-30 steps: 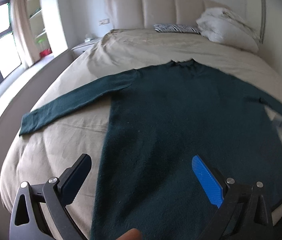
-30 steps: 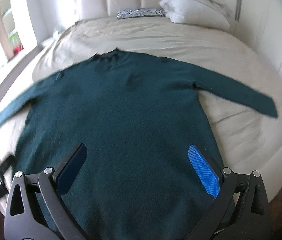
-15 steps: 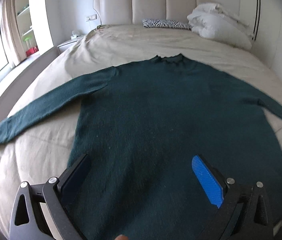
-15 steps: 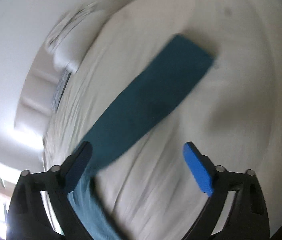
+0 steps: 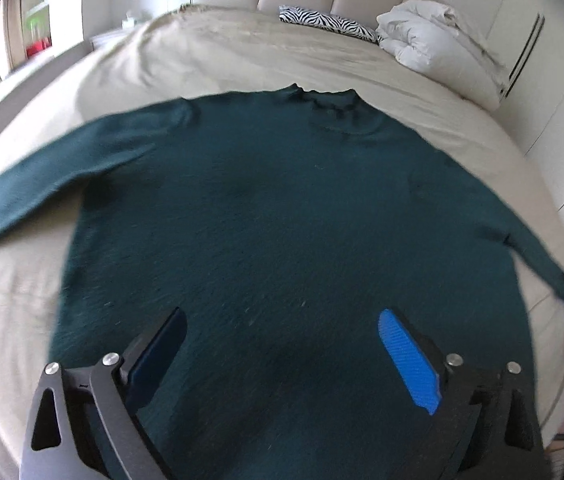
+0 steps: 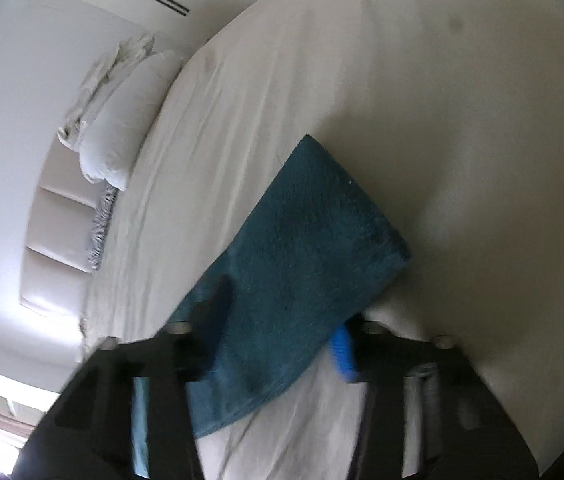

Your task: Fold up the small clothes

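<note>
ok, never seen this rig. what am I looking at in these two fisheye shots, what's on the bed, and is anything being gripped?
There is no robot here. A person holds a two-finger gripper in each hand, and each gripper carries a fisheye camera that looks forward along its fingers.

The left wrist view shows the left gripper over the lower body of a dark green sweater, which lies flat on a bed with a beige cover. Its jaws are wide, and nothing is pinched between them. A white duvet and a zebra-print pillow sit near the headboard.

The right wrist view is rolled sideways. The right gripper is at the cuff end of the sweater's right sleeve, its jaws closing with the sleeve fabric between them. The picture is blurred, so a firm pinch is not certain yet.
</note>
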{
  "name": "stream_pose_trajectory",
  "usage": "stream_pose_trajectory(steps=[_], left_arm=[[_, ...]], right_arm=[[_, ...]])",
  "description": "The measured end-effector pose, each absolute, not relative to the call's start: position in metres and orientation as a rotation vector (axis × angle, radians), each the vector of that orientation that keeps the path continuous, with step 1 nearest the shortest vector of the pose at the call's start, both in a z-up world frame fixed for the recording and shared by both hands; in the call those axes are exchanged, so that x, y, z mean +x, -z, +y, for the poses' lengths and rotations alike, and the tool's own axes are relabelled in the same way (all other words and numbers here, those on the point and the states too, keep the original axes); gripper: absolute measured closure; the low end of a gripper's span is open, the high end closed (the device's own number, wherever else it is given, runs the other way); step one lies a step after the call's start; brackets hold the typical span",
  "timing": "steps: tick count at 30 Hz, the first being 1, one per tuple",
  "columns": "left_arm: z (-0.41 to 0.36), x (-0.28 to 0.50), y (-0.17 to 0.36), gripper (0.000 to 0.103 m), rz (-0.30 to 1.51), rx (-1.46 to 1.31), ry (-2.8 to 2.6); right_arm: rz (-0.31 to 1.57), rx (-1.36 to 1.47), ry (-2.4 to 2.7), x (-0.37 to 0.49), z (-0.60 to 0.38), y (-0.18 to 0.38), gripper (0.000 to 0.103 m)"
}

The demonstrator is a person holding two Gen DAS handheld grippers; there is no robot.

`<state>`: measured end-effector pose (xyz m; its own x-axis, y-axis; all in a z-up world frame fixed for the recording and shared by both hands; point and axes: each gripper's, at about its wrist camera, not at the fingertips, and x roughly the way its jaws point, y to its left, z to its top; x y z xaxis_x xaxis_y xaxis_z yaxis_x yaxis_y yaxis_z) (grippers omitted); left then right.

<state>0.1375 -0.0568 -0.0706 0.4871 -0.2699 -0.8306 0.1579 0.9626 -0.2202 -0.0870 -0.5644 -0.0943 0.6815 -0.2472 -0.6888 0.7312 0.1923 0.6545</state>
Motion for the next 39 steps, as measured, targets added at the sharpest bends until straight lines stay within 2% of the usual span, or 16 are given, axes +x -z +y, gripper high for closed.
stream_pose_trajectory(steps=[3, 9, 14, 19, 23, 28, 29, 31, 34, 35, 36, 37, 39], left_arm=[[-0.046, 0.153, 0.074, 0.005, 1.040, -0.246, 0.308], [-0.027, 0.179, 0.076, 0.005, 1.023, -0.449, 0.389], [-0.014, 0.191, 0.071, 0.005, 0.993, -0.550, 0.441], [-0.014, 0.200, 0.080, 0.006, 1.027, -0.675, 0.533], [-0.021, 0.203, 0.089, 0.006, 1.067, -0.732, 0.579], [-0.037, 0.214, 0.099, 0.005, 1.119, -0.805, 0.623], [-0.043, 0.216, 0.099, 0.005, 1.128, -0.799, 0.633], [-0.056, 0.221, 0.103, 0.005, 1.151, -0.773, 0.634], [-0.072, 0.227, 0.107, 0.007, 1.178, -0.752, 0.635], [-0.079, 0.230, 0.107, 0.015, 1.187, -0.731, 0.638], [-0.085, 0.232, 0.109, 0.030, 1.200, -0.720, 0.637], [-0.089, 0.235, 0.111, 0.036, 1.217, -0.707, 0.634], [-0.097, 0.239, 0.113, 0.067, 1.233, -0.660, 0.614]], right_arm=[[0.499, 1.128, 0.732, -0.070, -0.563, 0.082, 0.094], [0.582, 0.780, 0.590, 0.016, -0.495, 0.014, 0.096], [0.662, 0.399, 0.268, 0.107, -0.353, -0.022, 0.096], [0.770, 0.115, 0.058, 0.152, -0.217, 0.012, 0.096], [0.889, 0.086, -0.021, 0.139, -0.159, 0.060, 0.094], [0.915, 0.098, -0.043, 0.093, -0.135, 0.086, 0.080], [0.913, 0.113, -0.047, 0.092, -0.133, 0.086, 0.073], [0.897, 0.182, -0.053, 0.081, -0.144, 0.086, 0.048], [0.872, 0.309, -0.054, 0.063, -0.161, 0.080, 0.044], [0.868, 0.352, -0.053, 0.056, -0.167, 0.079, 0.044], [0.864, 0.395, -0.050, 0.052, -0.174, 0.078, 0.044], [0.860, 0.463, -0.048, 0.043, -0.185, 0.079, 0.044], [0.856, 0.580, -0.048, 0.035, -0.202, 0.081, 0.044]])
